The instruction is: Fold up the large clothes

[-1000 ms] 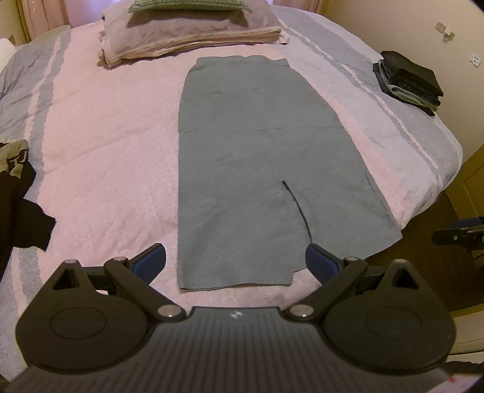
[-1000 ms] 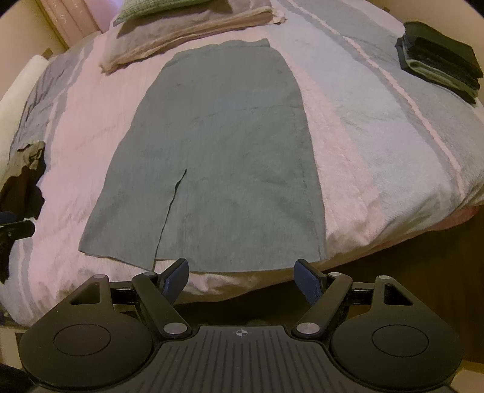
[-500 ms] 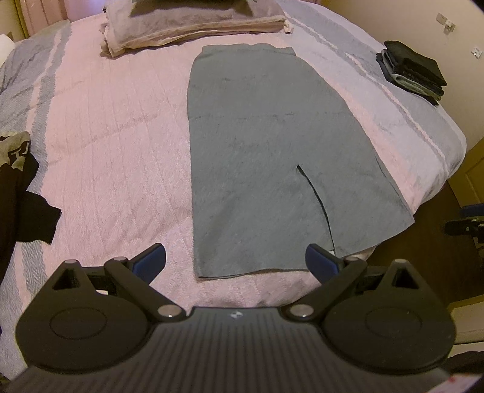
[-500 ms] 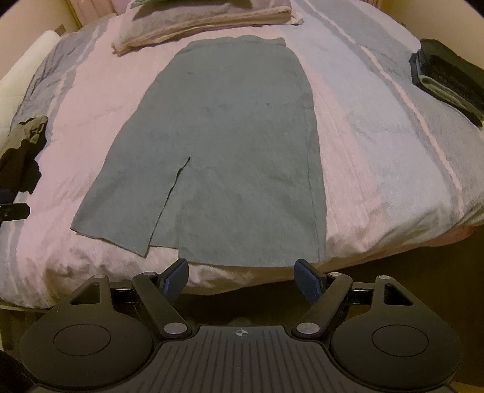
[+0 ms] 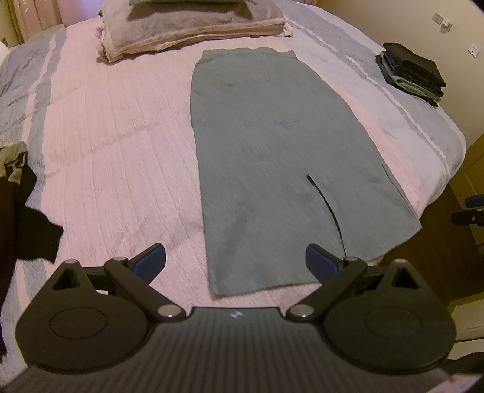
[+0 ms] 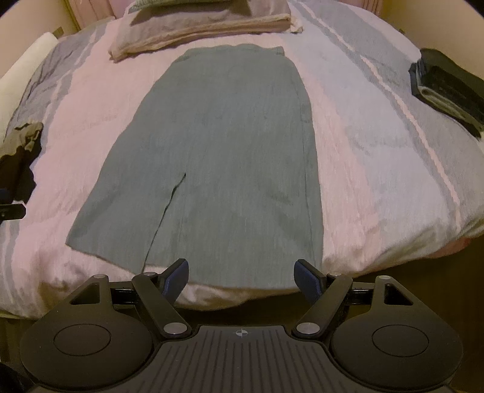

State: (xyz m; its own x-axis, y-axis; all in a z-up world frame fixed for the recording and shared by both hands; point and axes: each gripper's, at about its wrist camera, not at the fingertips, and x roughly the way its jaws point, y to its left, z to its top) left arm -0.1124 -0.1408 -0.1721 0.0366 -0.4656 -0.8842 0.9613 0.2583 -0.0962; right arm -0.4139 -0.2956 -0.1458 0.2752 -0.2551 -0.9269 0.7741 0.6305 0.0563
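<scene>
On the pink bedspread point(image 5: 115, 145) the grey skirt point(image 5: 272, 157) lay flat, slit hem nearest me. I held my left gripper point(image 5: 235, 262) over its near-left hem corner and my right gripper point(image 6: 241, 278) at the near-right hem, both spread wide, gripping nothing.

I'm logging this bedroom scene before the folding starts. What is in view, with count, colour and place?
skirt: one, grey, flat along the middle of the bed, slit hem nearest the grippers
bed cover: one, pink with grey stripes, under everything
pillows: a stack, beige-pink, at the far end past the skirt
folded stack: one, dark, far right edge of the bed
loose clothes: a heap, black and olive, left edge
left gripper: open, over the left hem corner
right gripper: open, at the hem, right of the slit
</scene>
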